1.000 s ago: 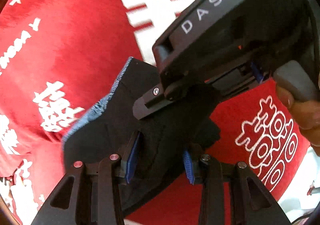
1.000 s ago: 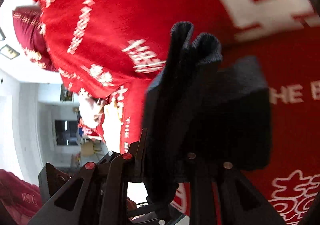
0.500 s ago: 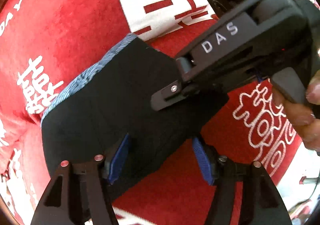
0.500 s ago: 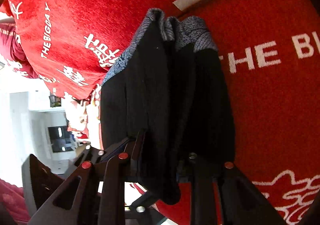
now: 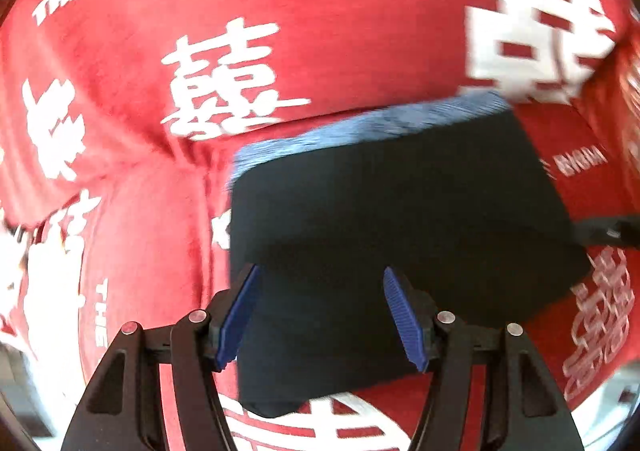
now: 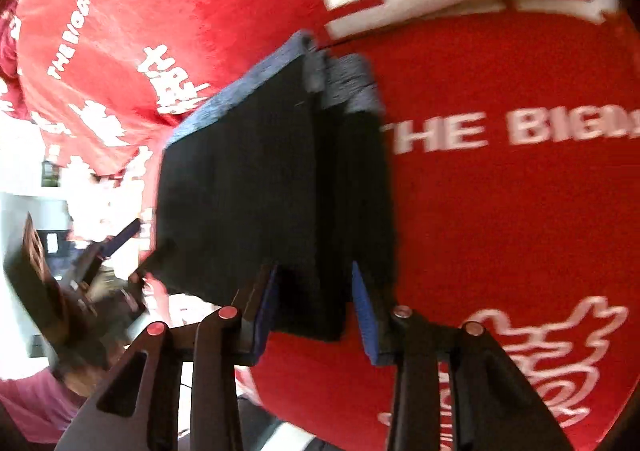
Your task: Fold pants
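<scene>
The folded black pants (image 5: pixel 400 235) lie as a flat packet on the red blanket (image 5: pixel 304 31), with the blue-grey waistband (image 5: pixel 372 127) along the far edge. My left gripper (image 5: pixel 322 315) hovers open over the packet's near end, and its blue pads (image 5: pixel 240 315) stand clear of the cloth. In the right wrist view the pants (image 6: pixel 272 187) show stacked layers and the waistband (image 6: pixel 348 79) at the top. My right gripper (image 6: pixel 316 311) straddles the packet's near edge with its jaws opening. A strip of red shows between its right pad (image 6: pixel 364 315) and the cloth.
The blanket (image 6: pixel 500 231) carries large white characters and lettering and covers the whole surface. The blurred left gripper (image 6: pixel 100 259) shows at the left of the right wrist view, in front of a bright room. A pink sleeve (image 6: pixel 28 403) fills the lower left corner.
The left jaws opened off the pants and that gripper swung aside, so the right gripper no longer fills its view. The pants went from hanging to lying flat. The right jaws have spread.
</scene>
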### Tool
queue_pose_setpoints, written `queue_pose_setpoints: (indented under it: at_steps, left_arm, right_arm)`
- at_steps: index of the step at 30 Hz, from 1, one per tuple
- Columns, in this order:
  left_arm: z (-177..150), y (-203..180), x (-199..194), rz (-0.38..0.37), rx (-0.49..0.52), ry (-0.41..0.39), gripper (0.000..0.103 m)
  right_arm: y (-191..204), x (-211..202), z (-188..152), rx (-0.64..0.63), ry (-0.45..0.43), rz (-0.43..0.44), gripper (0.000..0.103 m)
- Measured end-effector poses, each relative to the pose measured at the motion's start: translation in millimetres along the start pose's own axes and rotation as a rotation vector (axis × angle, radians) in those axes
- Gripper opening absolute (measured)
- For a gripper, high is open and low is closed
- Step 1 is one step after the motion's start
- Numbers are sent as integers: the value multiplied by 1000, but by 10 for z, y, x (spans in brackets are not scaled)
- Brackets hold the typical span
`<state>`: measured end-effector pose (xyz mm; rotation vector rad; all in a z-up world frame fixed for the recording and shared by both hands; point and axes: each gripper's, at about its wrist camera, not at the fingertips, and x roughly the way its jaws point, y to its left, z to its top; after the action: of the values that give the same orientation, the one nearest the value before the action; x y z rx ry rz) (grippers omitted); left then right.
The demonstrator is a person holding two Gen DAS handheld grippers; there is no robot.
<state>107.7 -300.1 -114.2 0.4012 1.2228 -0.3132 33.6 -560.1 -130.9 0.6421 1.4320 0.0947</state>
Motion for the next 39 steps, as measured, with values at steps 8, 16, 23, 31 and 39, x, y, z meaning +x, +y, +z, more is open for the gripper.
queue_pose_setpoints:
  at_steps: [8, 16, 23, 31, 39]
  left_arm:
    - [-187, 184, 293, 17, -100, 68, 84]
    - [-96, 328, 412, -52, -199, 148, 97]
    - [386, 626, 455, 15, -252, 52, 97]
    - [555, 911, 989, 8, -344, 86, 102]
    - [464, 1007, 990, -38, -382, 109, 103]
  right_arm:
    - [370, -164, -22, -123, -82, -15, 40]
    - [398, 295, 10, -153, 10, -88, 46]
    - [305, -55, 366, -90, -149, -80, 47]
    - [373, 355, 1057, -93, -144, -183, 47]
    - [248, 377, 1001, -36, -121, -184, 62]
